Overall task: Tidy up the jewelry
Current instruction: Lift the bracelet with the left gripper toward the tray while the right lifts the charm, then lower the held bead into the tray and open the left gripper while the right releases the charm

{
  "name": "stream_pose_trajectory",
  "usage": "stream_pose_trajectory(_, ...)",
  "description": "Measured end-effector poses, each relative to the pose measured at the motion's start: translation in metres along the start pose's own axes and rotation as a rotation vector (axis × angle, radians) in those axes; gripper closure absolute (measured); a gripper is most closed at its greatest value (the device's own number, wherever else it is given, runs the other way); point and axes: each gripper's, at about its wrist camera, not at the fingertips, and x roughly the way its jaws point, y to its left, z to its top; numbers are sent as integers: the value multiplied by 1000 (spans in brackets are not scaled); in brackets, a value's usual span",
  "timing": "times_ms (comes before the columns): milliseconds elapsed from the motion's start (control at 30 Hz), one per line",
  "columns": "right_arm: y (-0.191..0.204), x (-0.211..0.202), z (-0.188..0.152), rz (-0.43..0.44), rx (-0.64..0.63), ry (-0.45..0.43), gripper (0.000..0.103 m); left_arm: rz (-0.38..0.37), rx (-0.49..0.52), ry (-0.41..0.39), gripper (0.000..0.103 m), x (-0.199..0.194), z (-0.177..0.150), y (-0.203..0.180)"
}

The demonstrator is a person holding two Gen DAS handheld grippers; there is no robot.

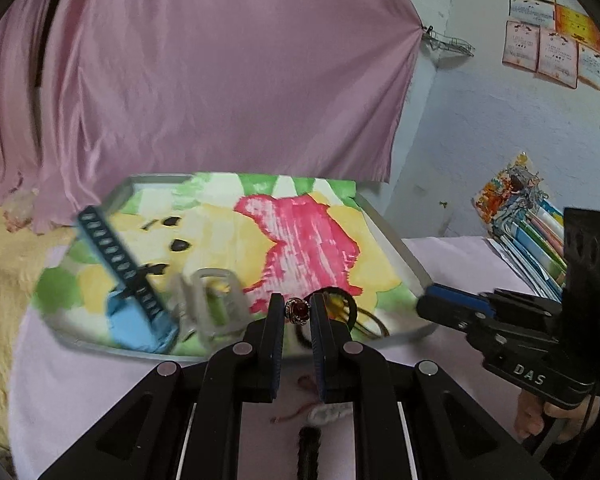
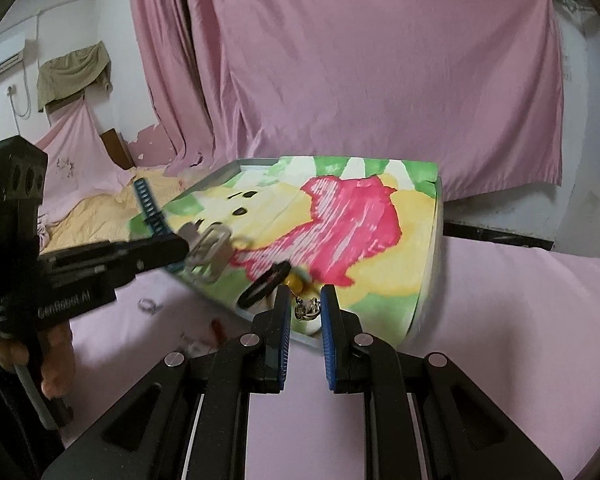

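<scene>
Two grippers are in view above a pink-covered table point(image 2: 500, 320). The left gripper point(image 1: 297, 312) has its jaws drawn narrow and clamped on a ring with a red stone point(image 1: 297, 310), which sits between the fingertips at the near edge of the tray point(image 1: 400, 248). The right gripper point(image 2: 306, 308) also has its jaws set narrow; a small silver trinket point(image 2: 307, 309) lies between the tips, but contact with the pads cannot be confirmed, so a grip cannot be told.

The tray is grey-rimmed and lined with a painted sheet point(image 1: 300, 232) in red, yellow and green. Inside it, just beyond the left gripper's fingers, lie black hair ties point(image 1: 352, 308) and a thin brown loop. Further left on the liner rest a clear watch band point(image 1: 216, 300) and a blue perforated strap point(image 1: 116, 256), the strap overlapping a blue patch; both are motion-blurred.

On the table outside the tray, the right wrist view shows a small silver ring point(image 2: 148, 305) and a red-orange item, apart from each other. The left wrist view shows a pinkish cord and a pale object below the fingers, too blurred to identify.

A person's hand point(image 2: 56, 360) grips the left handle. A pink curtain point(image 1: 204, 72) hangs behind the tray, with stacked books point(image 1: 536, 240) at right.
</scene>
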Motion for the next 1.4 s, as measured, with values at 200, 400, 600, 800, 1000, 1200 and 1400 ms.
stream_pose_trajectory(200, -4, 32, 7, -20, 7, 45, 90, -15, -17, 106, 91, 40, -1, 3)
stream_pose_trajectory(400, -6, 55, 0, -35, 11, 119, 90, 17, -4, 156, 91, 52, -6, 5)
stream_pose_trajectory(600, -8, 58, -2, -44, 16, 133, 89, 41, 19, 153, 91, 52, -6, 3)
stream_pose_trajectory(800, -9, 57, -3, -43, 21, 127, 78, 47, 17, 149, 85, 51, -6, 4)
stream_pose_trajectory(1000, -9, 48, -3, -58, 15, 82, 67, 23, -13, 114, 57, 43, -7, 8)
stream_pose_trajectory(1200, -13, 33, -3, -88, 30, 9, 67, 34, -18, 59, 55, 32, -5, 10)
stream_pose_trajectory(1400, -10, 15, -3, -118, 18, -81, 38, 70, -19, -53, 36, 11, -6, 10)
